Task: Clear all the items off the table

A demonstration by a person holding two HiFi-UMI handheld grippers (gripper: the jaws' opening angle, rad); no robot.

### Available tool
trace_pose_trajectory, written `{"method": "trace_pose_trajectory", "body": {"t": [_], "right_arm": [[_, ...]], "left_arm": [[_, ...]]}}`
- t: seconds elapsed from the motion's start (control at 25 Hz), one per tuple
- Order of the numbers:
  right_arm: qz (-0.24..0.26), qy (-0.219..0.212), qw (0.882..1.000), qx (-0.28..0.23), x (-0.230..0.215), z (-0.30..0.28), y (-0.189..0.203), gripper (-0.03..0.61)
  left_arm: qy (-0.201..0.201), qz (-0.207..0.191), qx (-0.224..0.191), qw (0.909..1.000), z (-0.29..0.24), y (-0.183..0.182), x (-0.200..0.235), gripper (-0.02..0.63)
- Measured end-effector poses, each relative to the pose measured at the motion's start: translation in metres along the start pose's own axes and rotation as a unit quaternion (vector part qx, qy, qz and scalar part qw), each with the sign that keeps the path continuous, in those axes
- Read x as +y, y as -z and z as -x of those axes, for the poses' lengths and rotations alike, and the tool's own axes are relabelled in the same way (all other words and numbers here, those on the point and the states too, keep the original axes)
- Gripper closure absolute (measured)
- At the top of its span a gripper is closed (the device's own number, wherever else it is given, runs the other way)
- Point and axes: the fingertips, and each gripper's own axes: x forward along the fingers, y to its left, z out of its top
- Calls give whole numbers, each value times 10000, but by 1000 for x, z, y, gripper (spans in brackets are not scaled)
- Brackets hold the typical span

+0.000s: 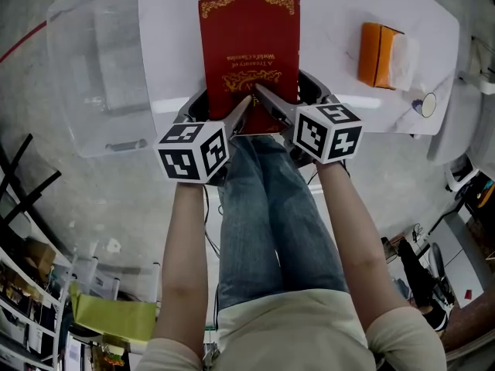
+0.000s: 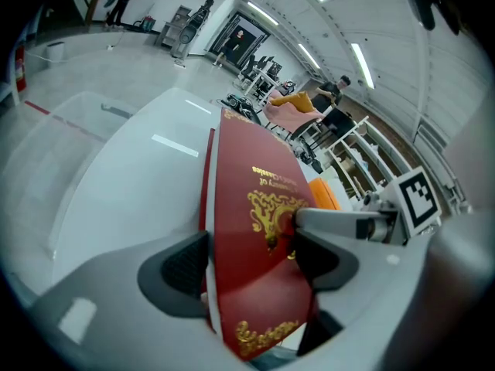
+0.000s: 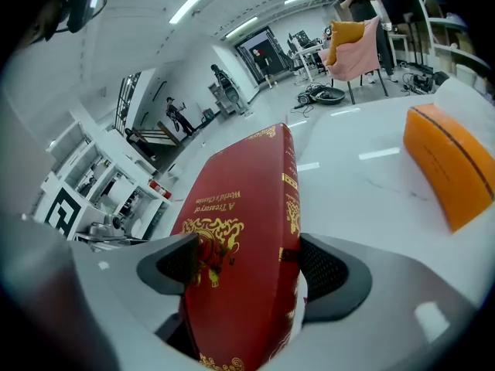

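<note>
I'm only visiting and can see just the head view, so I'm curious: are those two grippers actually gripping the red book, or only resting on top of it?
Observer: Gripping. The left gripper view shows the left gripper closed on the red book, with one pad on the cover and the other against the opposite side.
Visitor: And the other gripper?
Observer: The same. In the right gripper view, the right gripper has the book between its pads, and both touch it.
Visitor: Is there anything beyond the table?
Observer: Yes. The right gripper view shows a cloth-draped chair, and people standing further back in the room.
</note>
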Motion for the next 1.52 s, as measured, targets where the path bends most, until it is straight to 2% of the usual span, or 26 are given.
{"method": "trace_pose_trajectory", "body": {"t": [0.24, 0.84, 1.52], "right_arm": [[144, -82, 9999, -12, 16, 0, -9, 172], [734, -424, 9961, 243, 73, -18, -20, 172], [1458, -940, 9827, 646, 163, -65, -17, 172]], "left_arm": [[-49, 18, -160, 9999, 15, -8, 4, 264], [-315, 466, -648, 9963, 61, -14, 36, 264], [-762, 1085, -1189, 9840, 126, -11, 105, 264]]}}
